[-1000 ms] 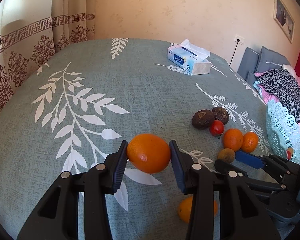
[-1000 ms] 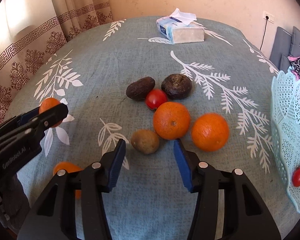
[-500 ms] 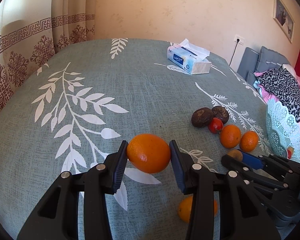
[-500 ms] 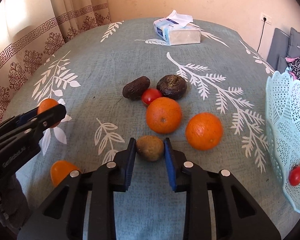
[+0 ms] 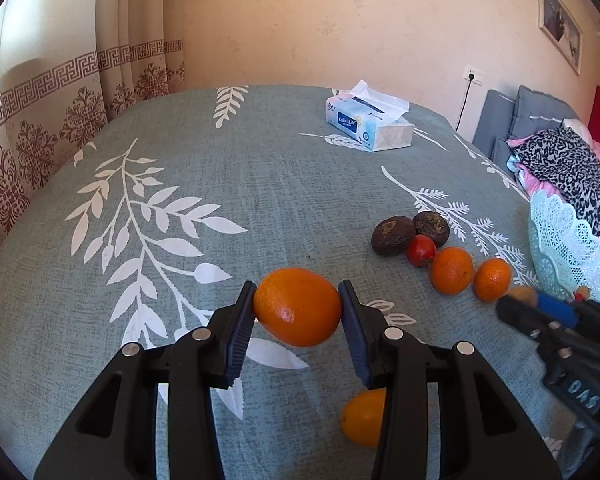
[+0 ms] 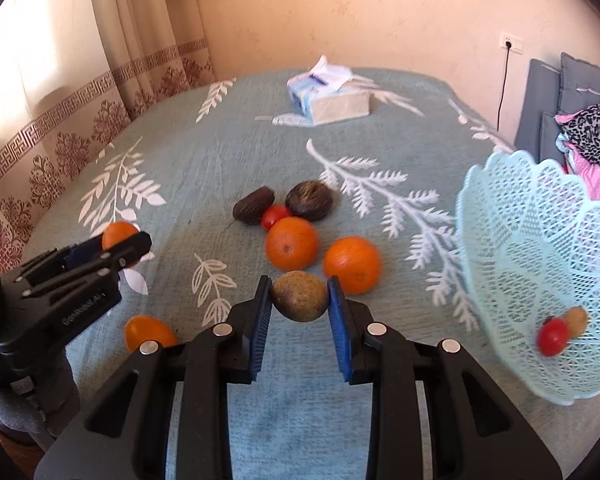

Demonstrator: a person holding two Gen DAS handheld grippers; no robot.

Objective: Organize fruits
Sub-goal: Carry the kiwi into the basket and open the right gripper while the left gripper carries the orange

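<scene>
My left gripper (image 5: 298, 308) is shut on a large orange (image 5: 298, 306), held above the teal cloth. My right gripper (image 6: 299, 298) is shut on a brown kiwi (image 6: 299, 296) and carries it just above the cloth. Behind the kiwi lie two oranges (image 6: 292, 243) (image 6: 352, 264), a red tomato (image 6: 275, 216) and two dark brown fruits (image 6: 254, 210) (image 6: 310, 200). A small orange (image 6: 148, 332) rests near the left gripper. The pale blue lattice basket (image 6: 512, 240) stands at the right, holding a tomato (image 6: 553, 336) and a tan fruit.
A tissue box (image 5: 368, 128) sits at the far side of the round table (image 5: 260, 184). Curtains hang at the left. Grey cushions and patterned clothes (image 5: 568, 176) lie past the table's right edge, behind the basket.
The right gripper closed on the kiwi and lifted it, shifting toward the basket, which looms larger now. The left gripper and its orange stayed put.
</scene>
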